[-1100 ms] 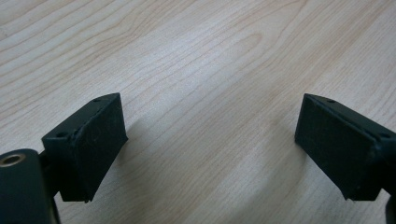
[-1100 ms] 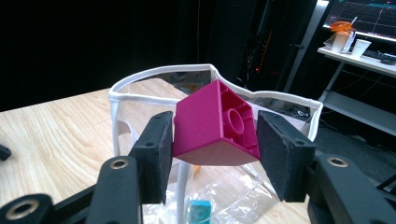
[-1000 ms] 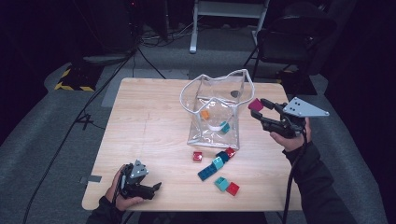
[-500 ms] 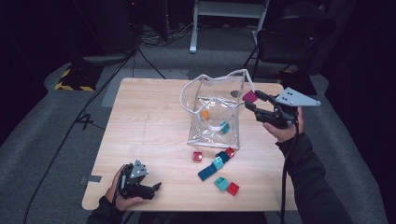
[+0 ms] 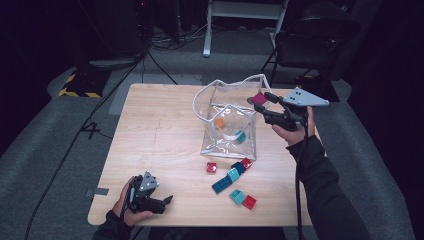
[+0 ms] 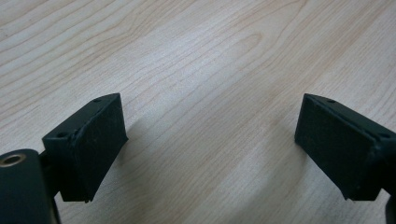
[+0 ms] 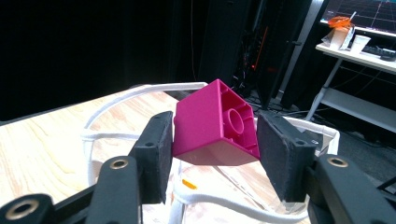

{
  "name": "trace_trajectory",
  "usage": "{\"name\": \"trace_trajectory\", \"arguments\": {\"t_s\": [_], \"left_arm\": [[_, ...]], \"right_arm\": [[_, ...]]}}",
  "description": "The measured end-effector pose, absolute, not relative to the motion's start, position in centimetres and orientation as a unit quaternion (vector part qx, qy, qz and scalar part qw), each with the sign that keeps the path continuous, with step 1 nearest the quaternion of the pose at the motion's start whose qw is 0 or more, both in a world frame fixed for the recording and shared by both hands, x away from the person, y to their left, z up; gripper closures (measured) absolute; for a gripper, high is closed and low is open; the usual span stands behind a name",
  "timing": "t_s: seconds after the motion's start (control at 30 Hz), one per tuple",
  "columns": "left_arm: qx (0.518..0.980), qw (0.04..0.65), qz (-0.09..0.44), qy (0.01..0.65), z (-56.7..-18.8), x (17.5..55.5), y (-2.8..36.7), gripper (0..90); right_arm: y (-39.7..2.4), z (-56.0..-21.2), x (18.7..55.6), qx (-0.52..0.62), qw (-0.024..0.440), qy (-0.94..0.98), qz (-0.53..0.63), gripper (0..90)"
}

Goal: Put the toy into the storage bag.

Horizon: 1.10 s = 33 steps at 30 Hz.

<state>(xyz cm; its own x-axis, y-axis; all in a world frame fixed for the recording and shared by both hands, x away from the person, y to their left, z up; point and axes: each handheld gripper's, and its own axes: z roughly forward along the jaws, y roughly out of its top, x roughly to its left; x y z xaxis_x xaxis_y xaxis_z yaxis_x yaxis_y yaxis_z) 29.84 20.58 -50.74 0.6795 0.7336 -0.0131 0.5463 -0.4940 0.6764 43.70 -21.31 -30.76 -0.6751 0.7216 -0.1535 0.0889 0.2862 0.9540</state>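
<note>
Right gripper (image 7: 212,154) clamped on magenta block (image 7: 215,126) just over clear bag's rim (image 7: 140,91), left gripper (image 6: 210,149) apart on table (image 6: 201,60): could snag floppy rim, dropping block outside.

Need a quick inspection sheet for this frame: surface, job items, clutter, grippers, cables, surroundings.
Surface: light wooden table, bare wood under the left gripper.
Job's things: magenta block clamped in the right gripper, at the rim of the clear bag; an orange block and a teal block inside the bag.
Clutter: loose red, teal and blue blocks in front of the bag.
Grippers: right gripper shut on the magenta block; left gripper open, nothing between the jaws, low over the table's near edge.
Cables: black cables on the floor left of the table.
Surroundings: dark room, chair behind the table, grey floor.
</note>
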Motion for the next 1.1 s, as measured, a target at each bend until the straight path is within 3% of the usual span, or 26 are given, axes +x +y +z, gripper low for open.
{"name": "trace_trajectory", "arguments": {"t_s": [1.1], "left_arm": [[0.853, 0.335, 0.141, 0.374, -50.7, 29.8, 20.6, 9.2]], "right_arm": [[-19.2, -32.5, 46.0, 0.289, 0.287, 0.765, 0.498, 47.3]]}}
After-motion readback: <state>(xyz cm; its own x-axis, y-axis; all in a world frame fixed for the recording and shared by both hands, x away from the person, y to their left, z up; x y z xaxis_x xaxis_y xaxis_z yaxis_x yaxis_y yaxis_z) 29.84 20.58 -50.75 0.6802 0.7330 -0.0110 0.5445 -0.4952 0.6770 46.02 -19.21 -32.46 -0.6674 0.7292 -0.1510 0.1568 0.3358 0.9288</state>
